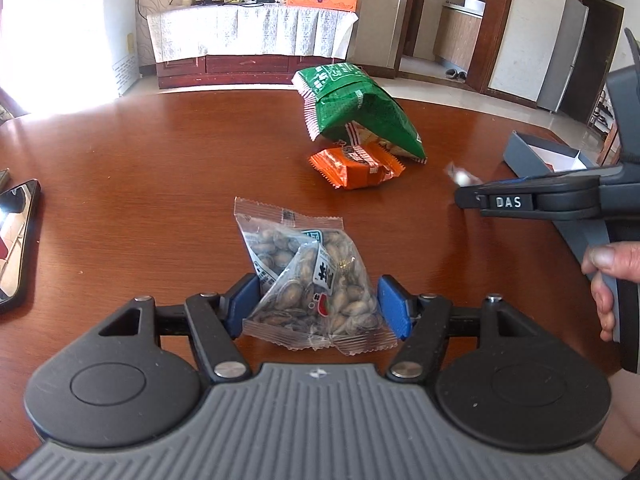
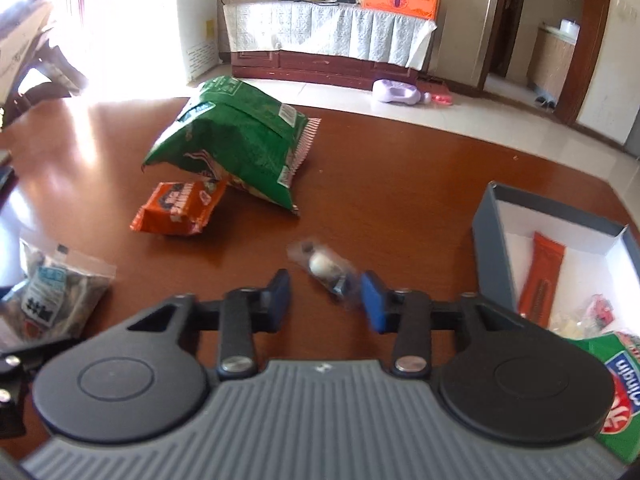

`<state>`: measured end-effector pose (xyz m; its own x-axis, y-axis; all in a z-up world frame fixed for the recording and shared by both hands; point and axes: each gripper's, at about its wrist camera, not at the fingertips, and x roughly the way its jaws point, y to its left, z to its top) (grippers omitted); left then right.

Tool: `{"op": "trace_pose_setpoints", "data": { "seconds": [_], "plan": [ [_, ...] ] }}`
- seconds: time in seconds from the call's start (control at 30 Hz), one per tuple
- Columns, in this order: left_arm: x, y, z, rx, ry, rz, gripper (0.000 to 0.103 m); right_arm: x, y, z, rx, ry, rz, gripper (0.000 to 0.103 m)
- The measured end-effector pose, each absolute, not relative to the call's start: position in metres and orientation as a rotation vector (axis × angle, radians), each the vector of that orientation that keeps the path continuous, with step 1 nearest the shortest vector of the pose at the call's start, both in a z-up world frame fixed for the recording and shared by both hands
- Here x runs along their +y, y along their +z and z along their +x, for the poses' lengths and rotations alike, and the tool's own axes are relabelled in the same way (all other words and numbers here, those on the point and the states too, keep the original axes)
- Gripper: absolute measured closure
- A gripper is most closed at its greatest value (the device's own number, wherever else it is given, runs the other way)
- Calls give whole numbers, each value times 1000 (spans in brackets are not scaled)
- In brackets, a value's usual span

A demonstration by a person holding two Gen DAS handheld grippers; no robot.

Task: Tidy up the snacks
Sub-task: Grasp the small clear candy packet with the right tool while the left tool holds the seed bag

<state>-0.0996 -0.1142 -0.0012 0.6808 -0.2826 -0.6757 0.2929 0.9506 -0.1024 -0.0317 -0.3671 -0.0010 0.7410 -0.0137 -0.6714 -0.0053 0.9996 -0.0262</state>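
1. Table (image 1: 160, 160): carries the unsorted snacks across its middle and the collecting box at its right edge.
2. Green bag (image 1: 360, 112): slumps toward the far edge, propped partly over a smaller packet, not yet sorted.
3. Box (image 2: 492, 240): sits open near the right edge, already holding an orange bar (image 2: 542, 276) and other snacks; judged to be the destination.
4. Left gripper (image 1: 318, 304): stands open near the front edge, pads either side of item 6, not visibly pressing.
5. Right gripper (image 2: 326, 300): stands open between mid-table and box, straddling item 8; grips nothing yet.
6. Seed packets (image 1: 308, 280): lie two together, overlapping, near the front edge.
7. Orange packet (image 1: 356, 168): lies mid-table, tucked against the bag's mouth.
8. Wrapped sweet (image 2: 324, 268): lies blurred between the jaws, close to the right pad, probably next for the box.
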Motion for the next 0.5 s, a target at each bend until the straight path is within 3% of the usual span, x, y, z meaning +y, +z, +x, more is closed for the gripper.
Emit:
{"op": "trace_pose_setpoints", "data": {
  "seconds": [0.03, 0.13, 0.4, 0.5],
  "plan": [
    [-113, -1, -99, 758, -323, 10, 31, -366, -1, -33, 741, 11, -19, 88],
    [-109, -1, -96, 759, -316, 4, 29, -354, 1, -38, 749, 34, -80, 97],
    [-114, -4, -99, 746, -282, 51, 22, -346, 3, -86, 751, 98, -77, 98],
    [-111, -4, -101, 761, -261, 47, 16, -347, 7, -92, 740, 113, -100, 96]
  ]
}}
